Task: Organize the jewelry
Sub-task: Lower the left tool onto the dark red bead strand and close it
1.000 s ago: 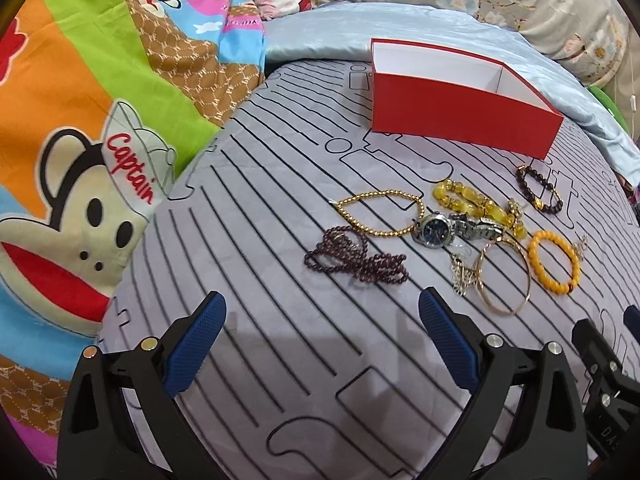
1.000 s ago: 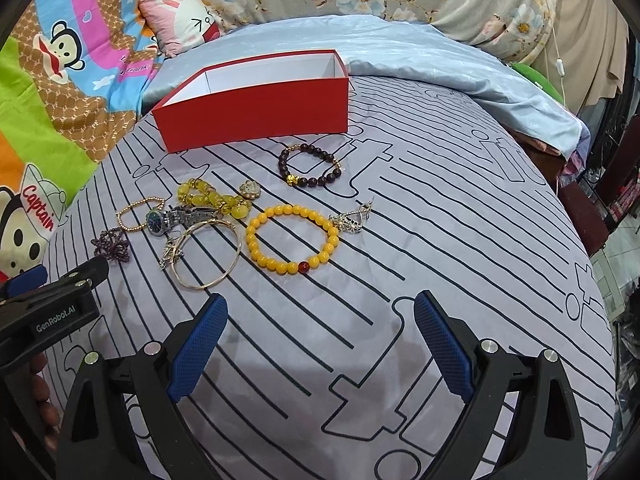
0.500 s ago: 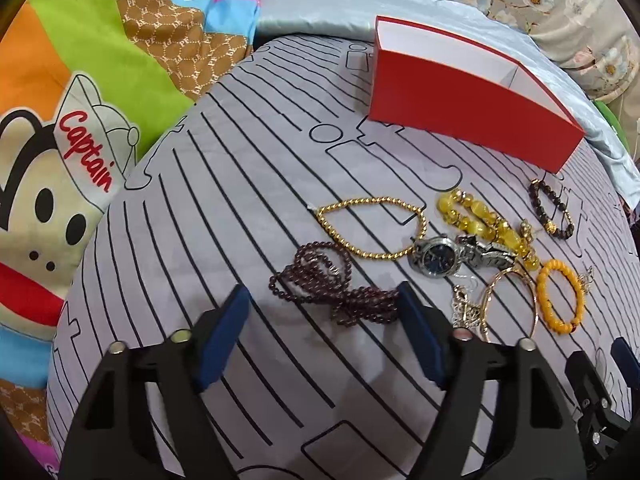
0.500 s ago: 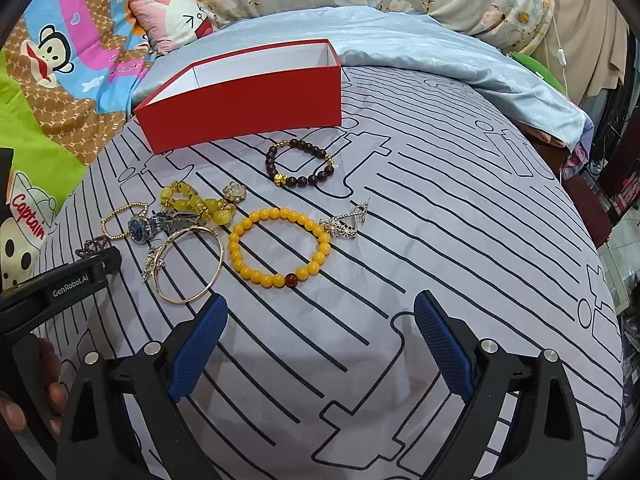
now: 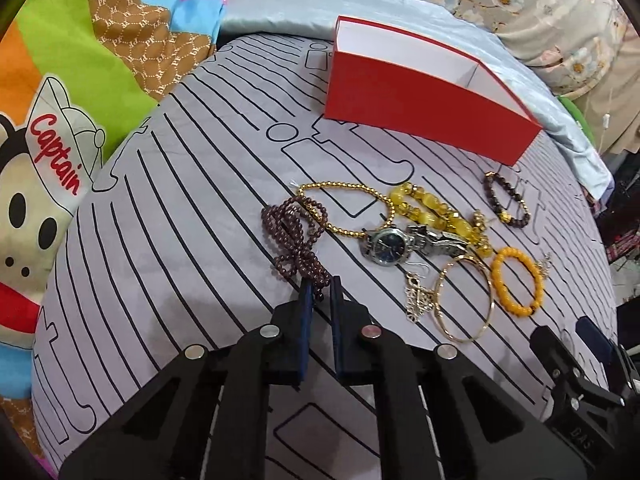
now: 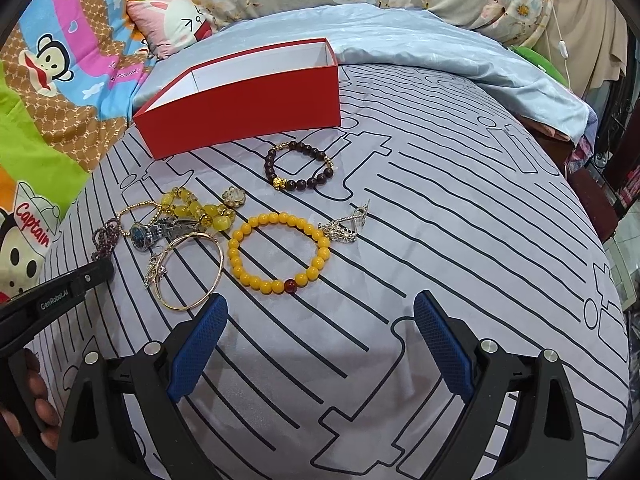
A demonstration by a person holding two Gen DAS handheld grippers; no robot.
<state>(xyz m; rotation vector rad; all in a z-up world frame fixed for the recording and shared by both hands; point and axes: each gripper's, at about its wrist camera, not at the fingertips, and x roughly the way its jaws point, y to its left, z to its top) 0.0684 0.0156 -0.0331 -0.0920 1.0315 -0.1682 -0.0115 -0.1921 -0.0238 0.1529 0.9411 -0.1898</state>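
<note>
On the bed w/ grey striped sheet (image 5: 192, 208), the left gripper (image 5: 320, 286) has its jaws closing on the near end of the dark red bead string (image 5: 294, 236); beads sit between the pads. The right gripper (image 6: 320, 320) hovers w/ jaws wide apart, nothing between, just before the yellow bead bracelet (image 6: 280, 252). The red box (image 6: 244, 96) stands open behind the jewelry, well apart.
</note>
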